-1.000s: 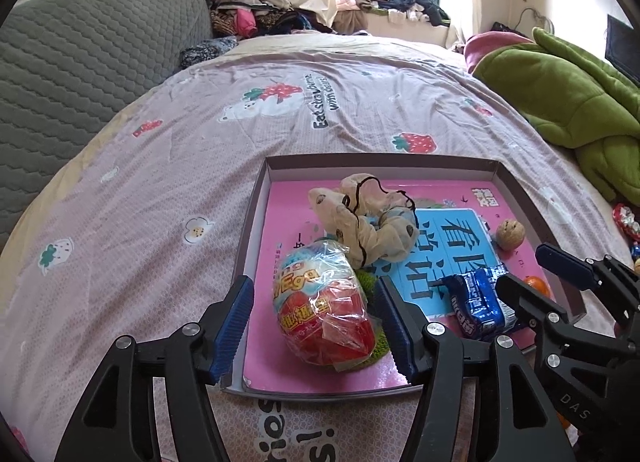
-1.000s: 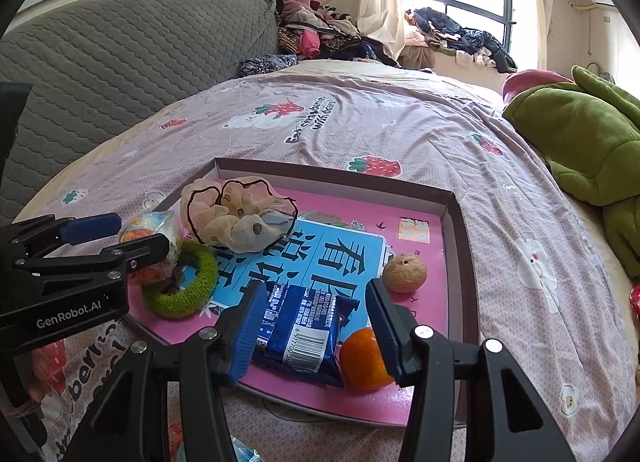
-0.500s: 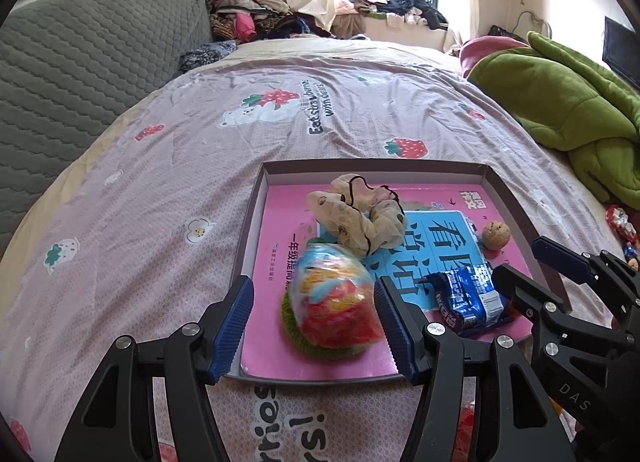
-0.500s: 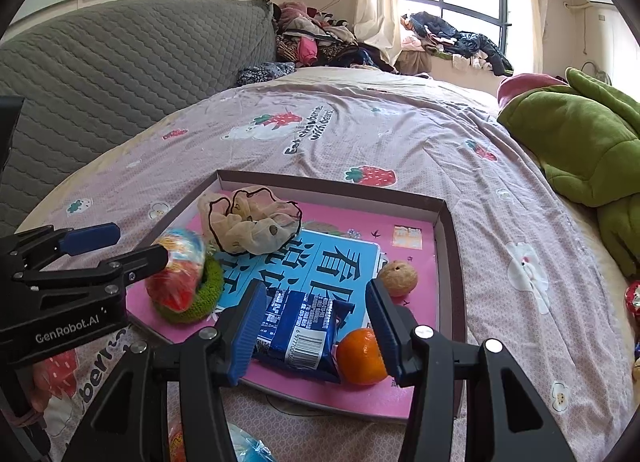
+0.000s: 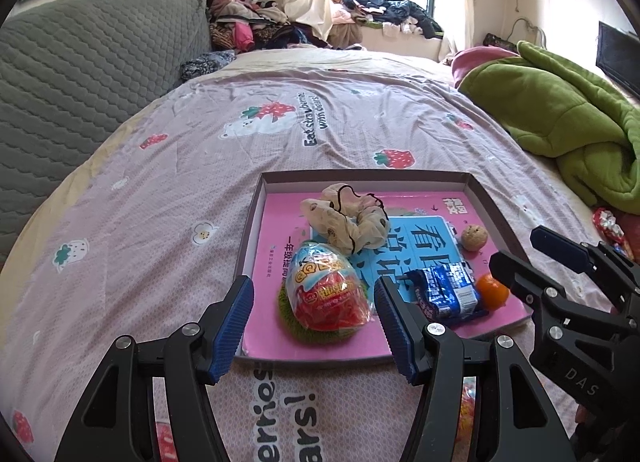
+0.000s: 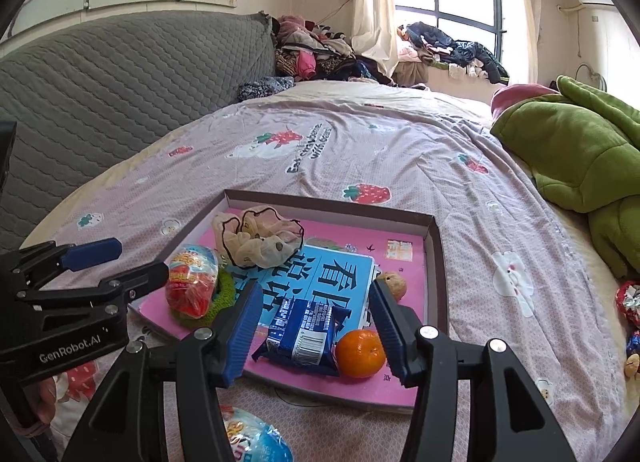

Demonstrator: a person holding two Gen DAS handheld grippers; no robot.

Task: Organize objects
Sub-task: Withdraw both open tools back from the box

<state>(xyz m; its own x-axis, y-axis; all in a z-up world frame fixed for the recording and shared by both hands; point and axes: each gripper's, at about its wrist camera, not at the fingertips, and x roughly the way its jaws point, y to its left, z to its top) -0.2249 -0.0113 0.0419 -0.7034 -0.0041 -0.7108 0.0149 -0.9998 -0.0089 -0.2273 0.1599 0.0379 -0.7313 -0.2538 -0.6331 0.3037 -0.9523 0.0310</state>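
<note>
A: Status? Tray (image 5: 490, 214) on bed (image 5: 200, 150) holds scrunchie (image 5: 348, 218), egg snack (image 5: 328, 294) on green ring, blue packet (image 6: 304, 328), orange (image 6: 360, 352), walnut (image 6: 394, 284).

B: Both empty: left gripper (image 5: 312, 326) wide; right gripper (image 6: 312, 326) jaws just widened, clear of packet. Leftovers: wrapped snack (image 6: 252, 438) at 6 o'clock, more at 3 o'clock.

Green knitted ring (image 5: 320, 332) was mostly hidden under the egg-shaped snack bag (image 5: 326, 290). Orange (image 5: 493, 291) was partly behind the blue biscuit packet (image 5: 446, 294). Tray's (image 5: 256, 206) near-right corner sat behind the right gripper (image 5: 532, 250). A second blue-wrapped bag (image 6: 256, 440) was cut off at the right-wrist frame's bottom; its print was unreadable.
</note>
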